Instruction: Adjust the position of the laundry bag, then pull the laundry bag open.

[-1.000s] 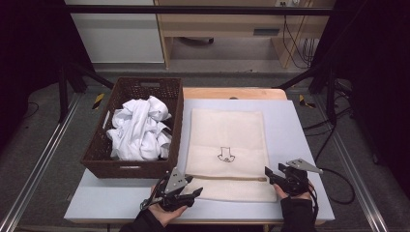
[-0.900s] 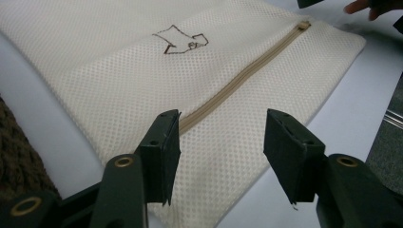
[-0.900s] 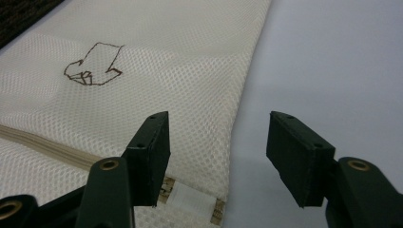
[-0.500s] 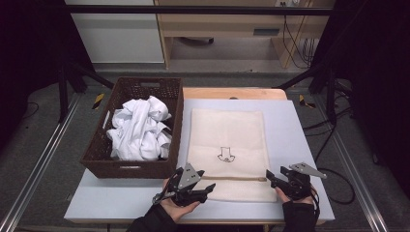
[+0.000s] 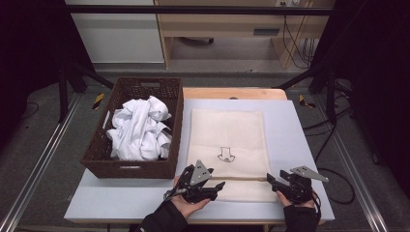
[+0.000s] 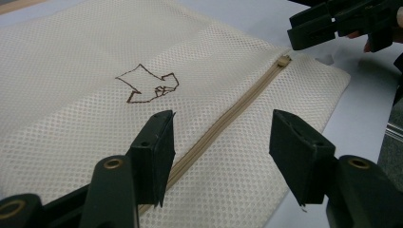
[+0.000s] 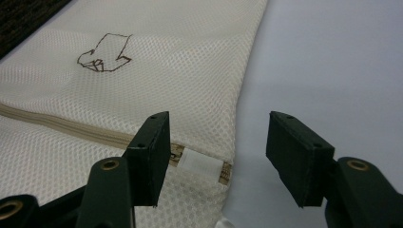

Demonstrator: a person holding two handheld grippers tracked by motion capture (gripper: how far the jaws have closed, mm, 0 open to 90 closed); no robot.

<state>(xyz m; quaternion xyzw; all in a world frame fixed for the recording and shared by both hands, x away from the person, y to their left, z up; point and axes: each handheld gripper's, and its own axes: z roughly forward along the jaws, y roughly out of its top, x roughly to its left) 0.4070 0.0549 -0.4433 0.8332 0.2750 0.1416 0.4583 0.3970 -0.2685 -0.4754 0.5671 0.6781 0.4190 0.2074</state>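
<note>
A cream mesh laundry bag [image 5: 227, 140] lies flat on the table, with a small brown outline drawing [image 5: 225, 155] on it and a zipper [image 6: 223, 126] across its near end. My left gripper [image 5: 218, 187] hovers open over the near left part of the bag; in the left gripper view [image 6: 221, 142] its jaws straddle the zipper. My right gripper [image 5: 270, 181] is open at the bag's near right corner. In the right gripper view [image 7: 218, 142] the zipper's end with a white tab [image 7: 202, 166] lies between the jaws. The zipper pull [image 6: 283, 60] sits near that right end.
A dark wicker basket [image 5: 104, 162] with crumpled white cloths [image 5: 138, 128] stands left of the bag, on the table's left part. The pale table surface [image 5: 300, 130] lies bare to the right of the bag. Cables and frame legs surround the table on the floor.
My left gripper has moved right and forward from the table's front edge onto the bag's near left part. The right gripper has hardly shifted.
</note>
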